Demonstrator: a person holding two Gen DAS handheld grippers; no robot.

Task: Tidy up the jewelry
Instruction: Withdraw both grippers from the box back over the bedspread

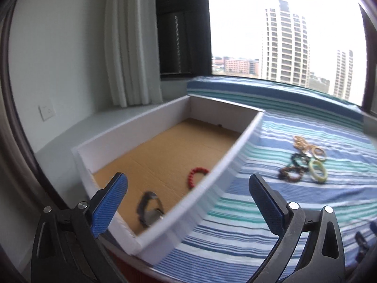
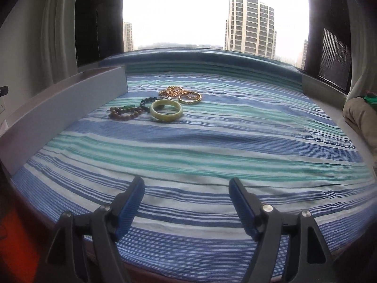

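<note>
Jewelry pile (image 2: 156, 105) on striped cloth (image 2: 212, 146), 12 o'clock of right claw (image 2: 186, 189): one pale green bangle (image 2: 166, 110), one gold bangle (image 2: 190, 97), one gold chain (image 2: 173, 90), beaded bracelets, count unclear. White box (image 1: 226, 162) holds one red bead bracelet (image 1: 196, 176), one watch (image 1: 149, 208). Left claw (image 1: 188, 188) and right claw both released, empty.

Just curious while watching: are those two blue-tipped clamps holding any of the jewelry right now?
No. Both are open and empty: the left tool sits over the box edge, the right tool above bare striped cloth.
</note>
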